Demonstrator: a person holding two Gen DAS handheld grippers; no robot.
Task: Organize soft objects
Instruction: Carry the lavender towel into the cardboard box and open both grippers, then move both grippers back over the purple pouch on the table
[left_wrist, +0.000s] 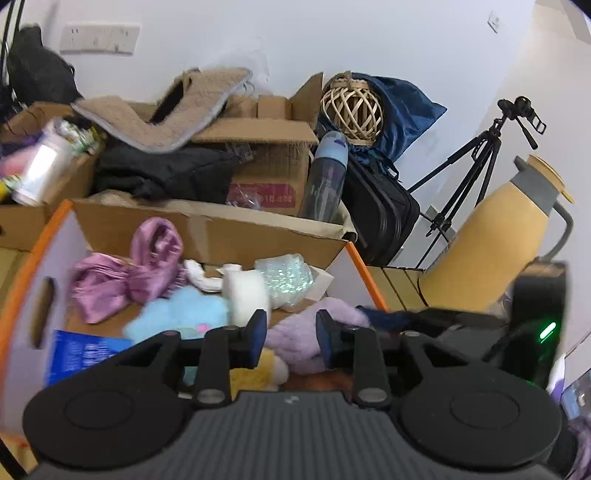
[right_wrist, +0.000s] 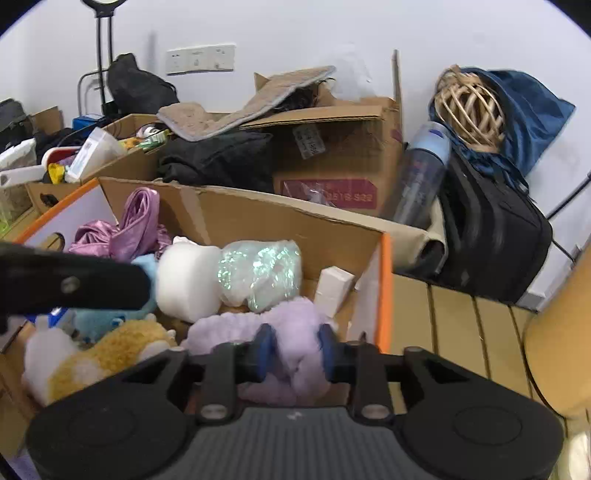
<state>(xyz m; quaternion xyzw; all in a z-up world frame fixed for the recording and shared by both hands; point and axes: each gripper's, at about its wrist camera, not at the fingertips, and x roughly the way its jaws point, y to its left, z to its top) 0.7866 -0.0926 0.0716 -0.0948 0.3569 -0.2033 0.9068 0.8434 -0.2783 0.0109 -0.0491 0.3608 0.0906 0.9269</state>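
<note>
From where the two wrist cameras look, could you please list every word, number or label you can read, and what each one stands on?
"0518-S22", roughly, only partly legible: red label on the brown carton.
Grey sticker on that carton: print too small to read.
Blue packet in the orange-edged box: white print blurred.
Water bottle: marks on it unreadable.
Nothing else legible.

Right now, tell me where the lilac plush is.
The lilac plush lies in the orange-edged box, at its near right corner in the right wrist view, just beyond the right gripper, right of the yellow plush.
</note>
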